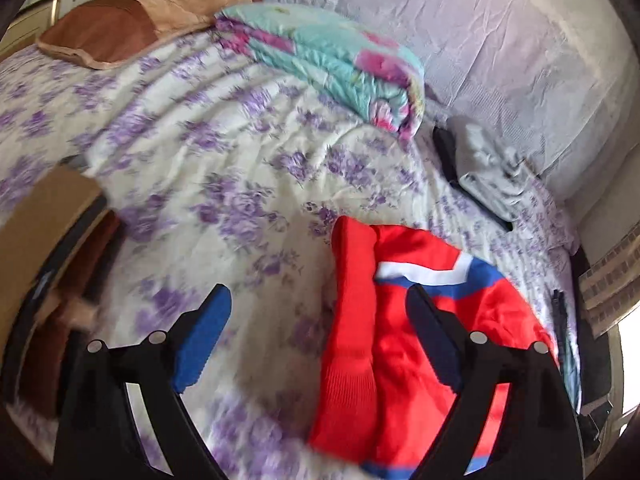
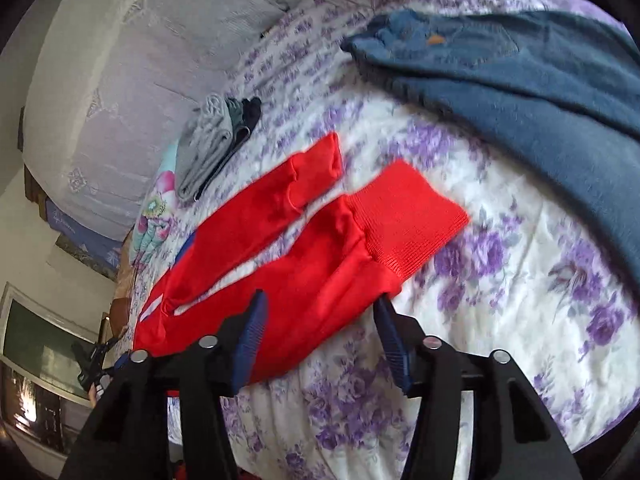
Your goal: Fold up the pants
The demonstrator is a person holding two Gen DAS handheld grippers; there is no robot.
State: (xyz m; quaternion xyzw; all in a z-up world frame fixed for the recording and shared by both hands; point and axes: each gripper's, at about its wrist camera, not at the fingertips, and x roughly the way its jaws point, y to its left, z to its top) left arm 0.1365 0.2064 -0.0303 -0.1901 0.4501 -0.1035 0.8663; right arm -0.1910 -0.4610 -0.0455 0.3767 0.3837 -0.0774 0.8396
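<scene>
A brown pillow (image 1: 120, 28) lies at the head of the purple-flowered bedsheet (image 1: 208, 152), beside a folded teal floral quilt (image 1: 336, 60). Folded grey clothes (image 1: 484, 164) sit near the pale headboard (image 2: 132, 80). Blue jeans (image 2: 520, 76) lie spread out.

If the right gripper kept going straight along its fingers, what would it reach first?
Probably the red track pants with ribbed cuffs: the open right gripper points at the leg just ahead. Depth is unclear.

A home bedroom: floral bedsheet (image 1: 208, 152), pillow (image 1: 132, 24), folded quilt (image 1: 340, 60).
</scene>
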